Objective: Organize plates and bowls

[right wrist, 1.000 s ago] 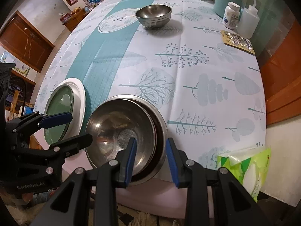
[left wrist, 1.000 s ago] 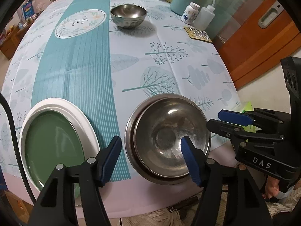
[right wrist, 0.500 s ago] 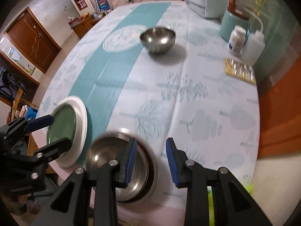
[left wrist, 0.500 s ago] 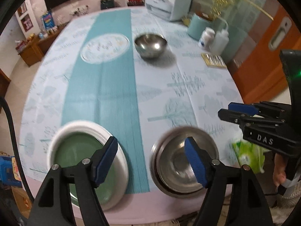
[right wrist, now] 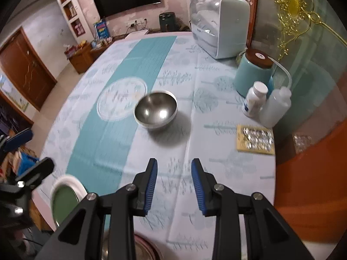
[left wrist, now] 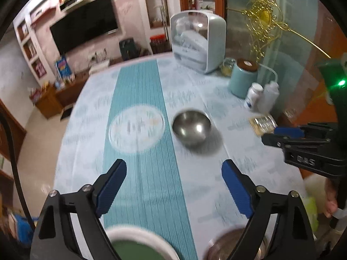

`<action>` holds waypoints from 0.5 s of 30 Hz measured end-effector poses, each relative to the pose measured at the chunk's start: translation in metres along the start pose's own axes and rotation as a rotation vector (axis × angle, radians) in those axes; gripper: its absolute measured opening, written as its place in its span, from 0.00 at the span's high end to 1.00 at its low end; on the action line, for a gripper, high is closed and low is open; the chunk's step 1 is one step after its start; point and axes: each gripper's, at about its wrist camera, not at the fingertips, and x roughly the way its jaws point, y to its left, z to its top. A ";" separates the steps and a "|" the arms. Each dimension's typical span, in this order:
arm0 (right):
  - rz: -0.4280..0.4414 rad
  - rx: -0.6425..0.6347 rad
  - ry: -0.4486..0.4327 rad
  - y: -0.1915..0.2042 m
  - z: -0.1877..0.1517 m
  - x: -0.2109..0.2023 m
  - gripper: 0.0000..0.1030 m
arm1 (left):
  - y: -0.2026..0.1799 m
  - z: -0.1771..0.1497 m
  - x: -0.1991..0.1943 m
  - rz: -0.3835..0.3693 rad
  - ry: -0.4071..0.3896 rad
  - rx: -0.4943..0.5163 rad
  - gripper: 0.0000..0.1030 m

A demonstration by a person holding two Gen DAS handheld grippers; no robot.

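A small steel bowl (left wrist: 191,128) stands alone near the middle of the table; it also shows in the right wrist view (right wrist: 155,111). A green plate on a white plate (left wrist: 138,246) and a steel bowl stacked in a steel dish (left wrist: 225,248) lie at the near edge, partly under the fingers. My left gripper (left wrist: 173,188) is wide open and empty above the table. My right gripper (right wrist: 174,186) is open a narrower gap and empty; it also shows in the left wrist view (left wrist: 282,135).
At the far right stand a white appliance (right wrist: 219,21), a teal canister (right wrist: 254,73), a white pill bottle (right wrist: 253,101), a squeeze bottle (right wrist: 275,108) and a blister pack (right wrist: 254,139). A tissue pack (left wrist: 310,212) sits off the right edge.
Both grippers have lifted and tilted up from the stacked bowl and dish at the near edge; the view now takes in the far table and room. Both stay open and empty.
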 end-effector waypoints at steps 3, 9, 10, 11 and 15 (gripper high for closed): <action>0.008 0.027 -0.006 -0.006 0.022 0.009 0.54 | 0.001 0.023 0.034 0.011 0.001 0.010 0.13; 0.012 0.090 0.031 -0.024 0.064 0.062 0.53 | 0.019 0.050 0.131 -0.024 0.122 -0.075 0.13; 0.023 0.102 0.042 -0.027 0.068 0.071 0.53 | 0.025 0.054 0.151 -0.038 0.147 -0.110 0.13; 0.038 0.122 0.062 -0.031 0.073 0.085 0.53 | 0.028 0.054 0.162 -0.050 0.159 -0.131 0.13; 0.076 0.179 0.127 -0.040 0.085 0.129 0.53 | 0.039 0.053 0.210 -0.115 0.206 -0.227 0.13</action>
